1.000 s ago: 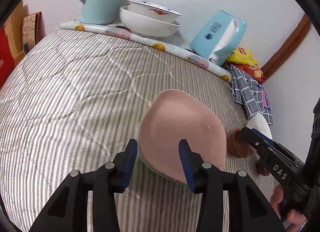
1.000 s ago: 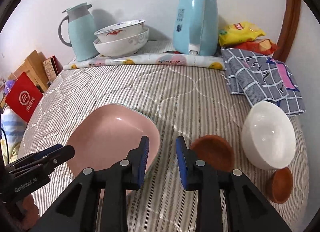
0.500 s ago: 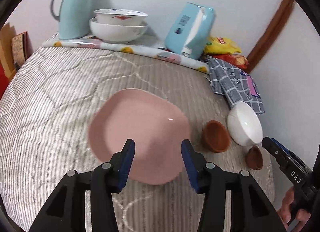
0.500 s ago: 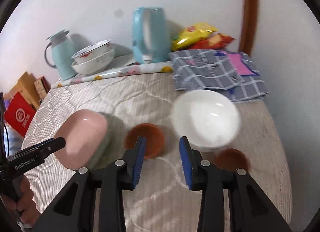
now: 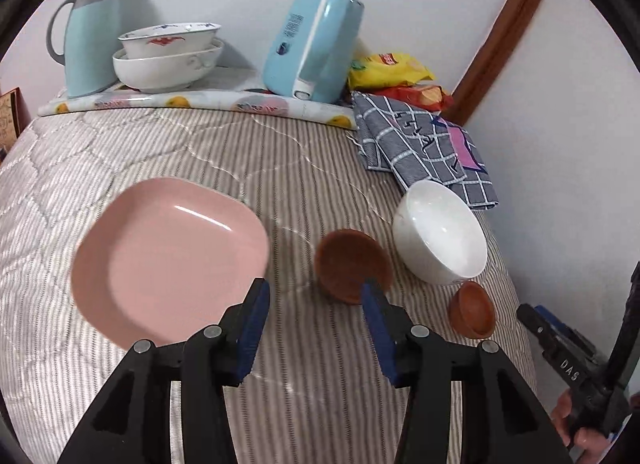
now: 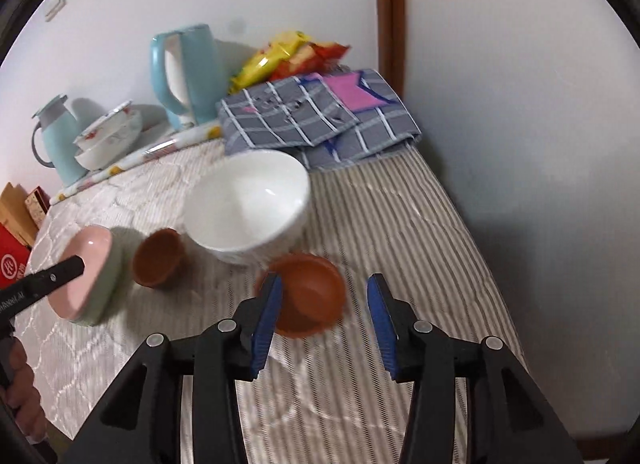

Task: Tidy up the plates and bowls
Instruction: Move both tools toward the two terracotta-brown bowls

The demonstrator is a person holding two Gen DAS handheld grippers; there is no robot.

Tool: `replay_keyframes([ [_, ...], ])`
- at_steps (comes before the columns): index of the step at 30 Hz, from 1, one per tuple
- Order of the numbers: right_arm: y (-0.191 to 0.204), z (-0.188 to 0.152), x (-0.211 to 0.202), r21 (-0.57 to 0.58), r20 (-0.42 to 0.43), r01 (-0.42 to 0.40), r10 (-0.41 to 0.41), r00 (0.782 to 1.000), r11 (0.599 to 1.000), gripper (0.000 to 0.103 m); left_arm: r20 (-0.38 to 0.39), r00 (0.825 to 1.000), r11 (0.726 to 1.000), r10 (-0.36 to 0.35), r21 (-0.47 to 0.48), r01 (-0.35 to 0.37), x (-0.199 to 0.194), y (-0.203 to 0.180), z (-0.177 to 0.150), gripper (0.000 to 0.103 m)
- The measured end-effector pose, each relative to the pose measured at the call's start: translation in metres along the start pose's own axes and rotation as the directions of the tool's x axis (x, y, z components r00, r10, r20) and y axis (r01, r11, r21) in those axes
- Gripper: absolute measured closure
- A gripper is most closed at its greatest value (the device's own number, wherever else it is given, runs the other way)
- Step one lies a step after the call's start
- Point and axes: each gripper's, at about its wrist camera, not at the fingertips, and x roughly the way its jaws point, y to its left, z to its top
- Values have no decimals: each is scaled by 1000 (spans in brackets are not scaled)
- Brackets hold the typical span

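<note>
A pink plate (image 5: 168, 256) lies on the striped cloth, resting on a pale green plate (image 6: 108, 288). To its right stand a brown bowl (image 5: 352, 264), a white bowl (image 5: 440, 240) and a small brown dish (image 5: 472, 312). My left gripper (image 5: 314, 304) hangs open above the cloth, between the pink plate and the brown bowl, with nothing between its fingers. My right gripper (image 6: 323, 296) is over the small brown dish (image 6: 308, 292). Its jaws are opening; the dish lies below them, near the left finger, and the pads are not pressing on it.
At the back stand two stacked patterned bowls (image 5: 168, 56), a pale blue jug (image 5: 90, 36) and a blue kettle (image 5: 316, 44). Snack bags (image 5: 392, 72) and a checked cloth (image 5: 420, 144) lie at the back right. A wall runs close along the right edge.
Both grippers have moved right. The left one left the pink plate for the gap beside the brown bowl. The right one passed the brown bowl to the small dish, its jaws widening.
</note>
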Motion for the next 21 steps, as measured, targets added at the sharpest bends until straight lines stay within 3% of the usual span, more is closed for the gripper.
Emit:
replay_keyframes([
  [15, -9, -9, 32, -4, -50, -78, 78, 996, 997, 59, -41, 999, 999, 35, -28, -36, 45, -21, -3, 57],
  [21, -12, -8, 47, 3, -69, -88, 88, 994, 996, 59, -46, 996, 995, 80, -60, -82, 59, -19, 2, 58],
])
